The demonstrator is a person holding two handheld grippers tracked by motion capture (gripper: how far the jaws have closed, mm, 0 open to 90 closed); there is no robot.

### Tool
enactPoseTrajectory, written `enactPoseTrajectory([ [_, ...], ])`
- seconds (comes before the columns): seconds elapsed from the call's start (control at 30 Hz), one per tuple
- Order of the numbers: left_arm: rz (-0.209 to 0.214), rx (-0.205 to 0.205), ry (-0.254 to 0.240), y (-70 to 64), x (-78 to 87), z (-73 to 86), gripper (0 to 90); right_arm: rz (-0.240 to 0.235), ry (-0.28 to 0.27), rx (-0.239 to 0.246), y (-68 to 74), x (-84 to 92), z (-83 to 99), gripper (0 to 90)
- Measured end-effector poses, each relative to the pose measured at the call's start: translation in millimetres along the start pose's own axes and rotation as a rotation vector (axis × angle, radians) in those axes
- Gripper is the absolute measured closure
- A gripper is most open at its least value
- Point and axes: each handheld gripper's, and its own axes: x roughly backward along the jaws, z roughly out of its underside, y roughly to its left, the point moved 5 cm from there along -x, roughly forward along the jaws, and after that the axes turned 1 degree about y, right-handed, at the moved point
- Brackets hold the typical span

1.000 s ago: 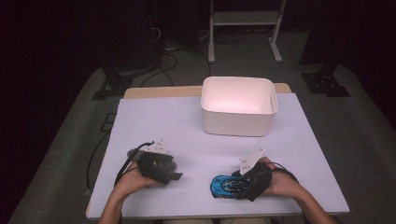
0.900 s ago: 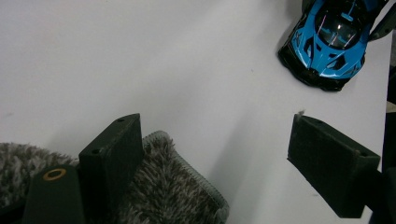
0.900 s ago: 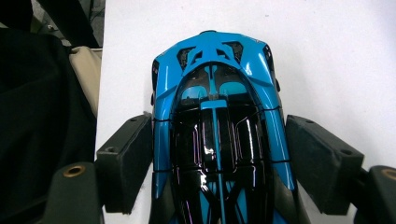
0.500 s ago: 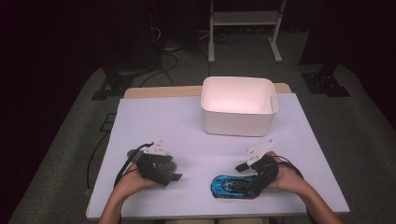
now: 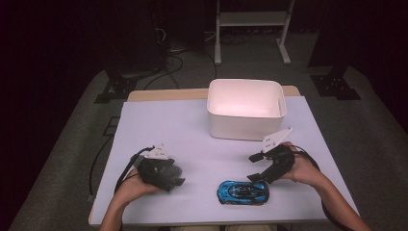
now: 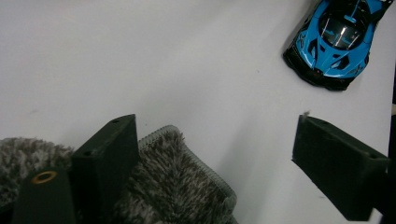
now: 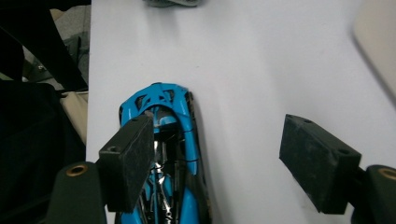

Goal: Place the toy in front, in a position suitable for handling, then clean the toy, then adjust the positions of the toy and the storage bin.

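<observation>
**Car set down, right claw lifted clear**

I have the blue toy car lying on the white table near my edge, on its wheels and lengthwise across the table. My right gripper hangs just above and behind the car's right end with its jaws spread wide and nothing between them. In the right gripper view the car sits below and partly behind the left-hand jaw, while the other jaw stands over bare table, so I am not holding it. I judge this as a release or an aborted pick: the car is free and I am off it.

My left gripper rests low on the table, well apart from the car. Its jaws have just been opening and now stand wide. In the left gripper view a grey fuzzy cloth lies under and beside the left-hand jaw; the pads do not press on it, as far as I can tell. The car shows far off at the upper right of that view.

The white bin stands empty at the far side, well apart from the car.

If the car is meant for the bin, my next move calls for bringing the right claw back down so both pads straddle the car's body across its narrow width, squarely, since the glossy shell could slip or roll on its wheels. Then I would close, lift and carry it forward over the rim.
</observation>
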Motion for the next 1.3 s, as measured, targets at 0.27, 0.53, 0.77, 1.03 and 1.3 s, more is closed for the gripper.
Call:
enactPoseTrajectory([
  [0.27, -0.013, -0.007, 0.026, 1.6, -1.8, 0.9, 11.4, 0.027, 0.009, 0.001, -17.0, 13.0, -13.3, 25.5],
  [0.53, -0.01, 0.0, 0.01, 0.7, 0.0, 0.5, 10.3, 0.04, 0.006, 0.007, -23.7, 22.8, -23.4, 25.5],
  [0.77, -0.011, 0.006, -0.005, 0.0, 3.8, -1.9, 9.9, 0.045, 0.011, 0.039, -25.6, 27.3, -38.8, 25.5],
  [1.03, -0.008, 0.003, -0.005, 1.8, 5.1, -0.2, 9.8, 0.046, 0.002, 0.049, -29.7, 31.1, -53.2, 25.7],
  [1.3, -0.007, -0.001, -0.002, 2.9, 6.9, 3.4, 9.8, 0.031, 0.0, 0.059, -33.7, 28.7, -65.3, 27.3],
])
